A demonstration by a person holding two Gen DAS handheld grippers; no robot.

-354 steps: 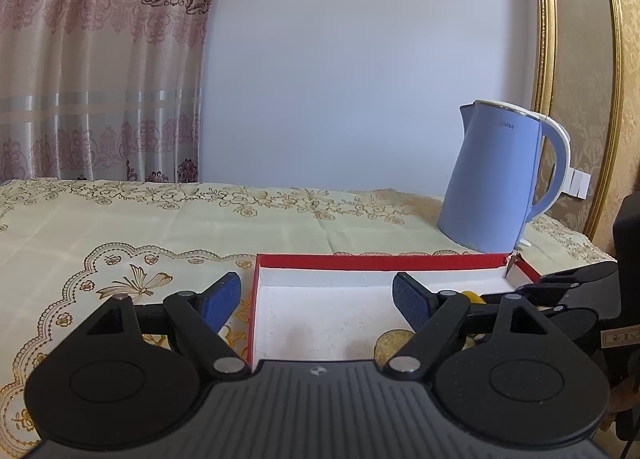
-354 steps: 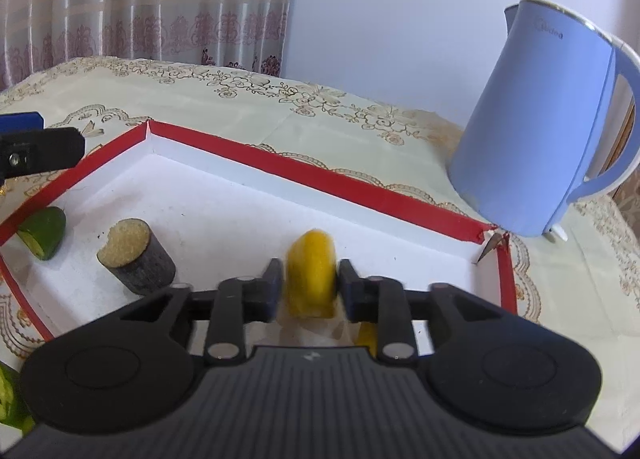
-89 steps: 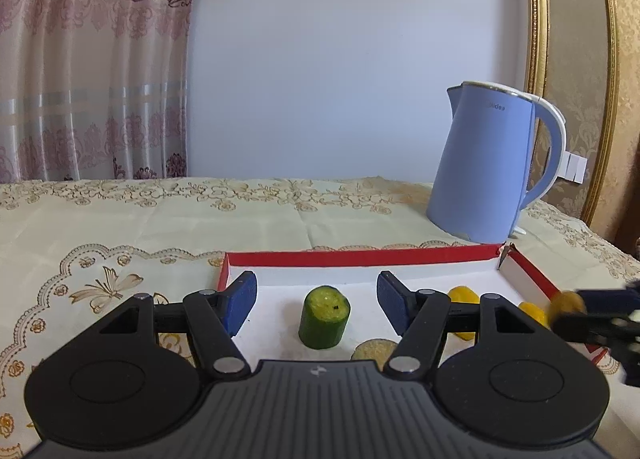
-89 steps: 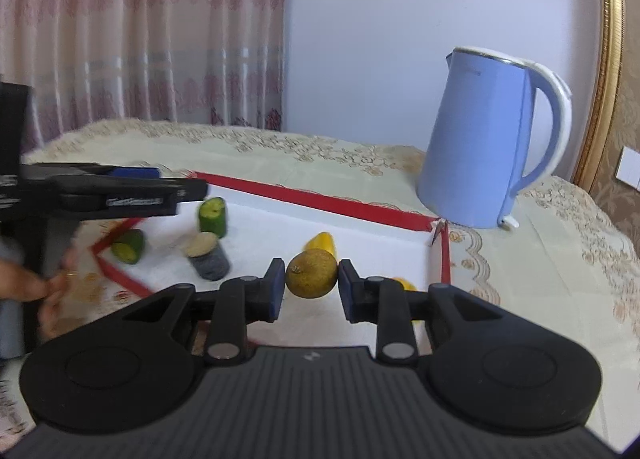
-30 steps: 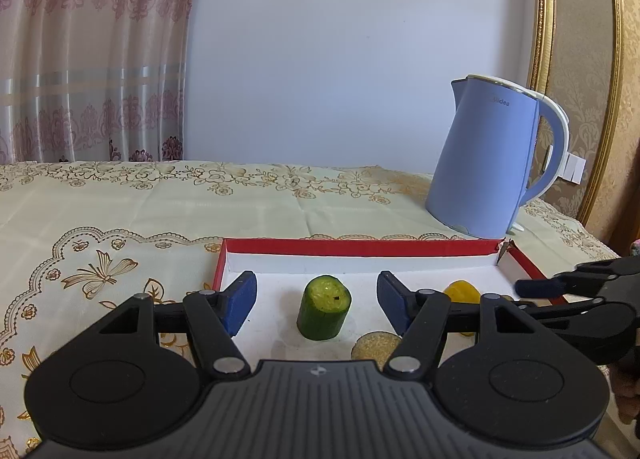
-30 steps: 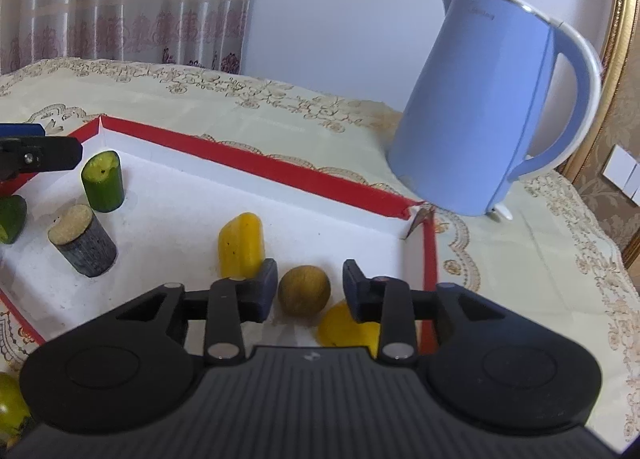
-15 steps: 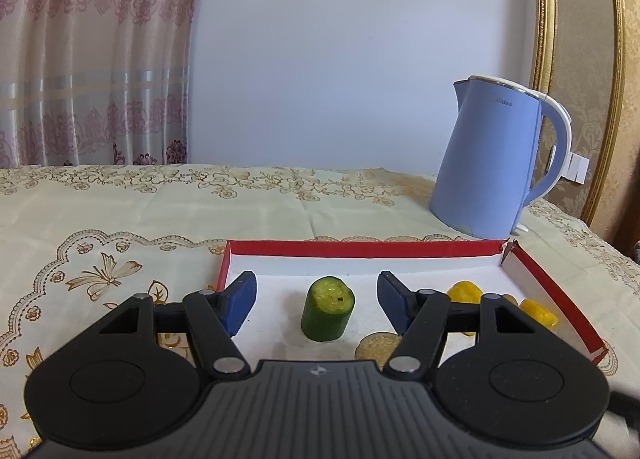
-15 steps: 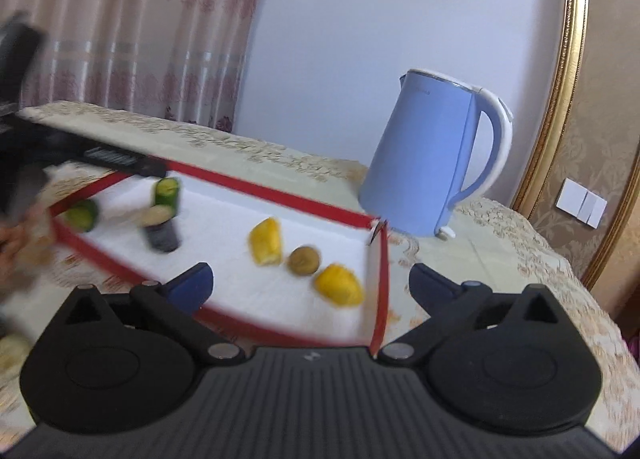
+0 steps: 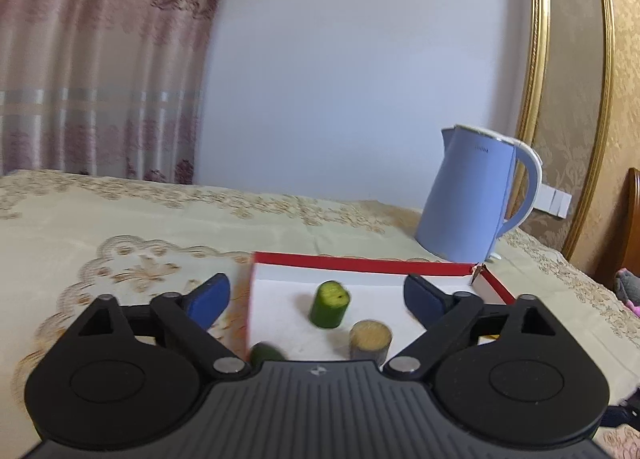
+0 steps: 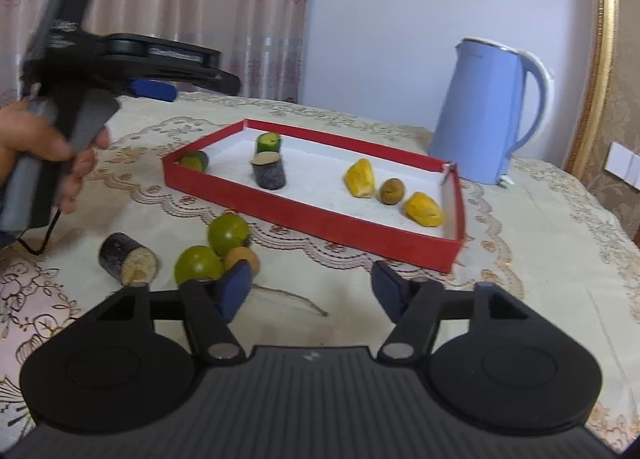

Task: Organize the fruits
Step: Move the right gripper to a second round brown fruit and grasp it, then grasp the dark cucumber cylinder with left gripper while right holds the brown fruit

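Left gripper [image 9: 316, 295]: jaws wide and still opening; nothing is clamped. The green cylinder and the dark stub sit in the tray ahead of the blue pads, untouched.
Left hand [image 10: 44, 155]: wrapped around the handle of the left gripper, seen at 9 o'clock in the right wrist view, held above the tablecloth.
Right gripper [image 10: 312, 287]: jaws partly apart and closing; only bare tablecloth and a thin dry twig [image 10: 292, 299] lie between the pads, so it grasps nothing.
Red tray [image 10: 312, 215]: shallow box with red walls and a white floor, at the centre of the table, at 12 o'clock from the right gripper.
Tray, left end: upright green cylinder [image 10: 268, 142] at the back, green piece [image 10: 195, 160] lying in the near-left corner, dark stub with pale cut top [image 10: 269, 170] standing between them and the tray middle.
Tray, right end: yellow piece [image 10: 361, 178], small brown round fruit [image 10: 392, 191] and second yellow piece [image 10: 424, 210], in a row running towards 4 o'clock, near each other.
Loose fruit on the tablecloth [image 10: 520, 243]: two green round fruits [image 10: 229, 234], a small orange-brown fruit [image 10: 241, 259] touching them, and a dark stub lying on its side [image 10: 126, 264], all at 10 o'clock from the right gripper, outside the tray.
Blue kettle [image 10: 492, 119]: upright, beyond the tray's far right corner, at 1 o'clock.
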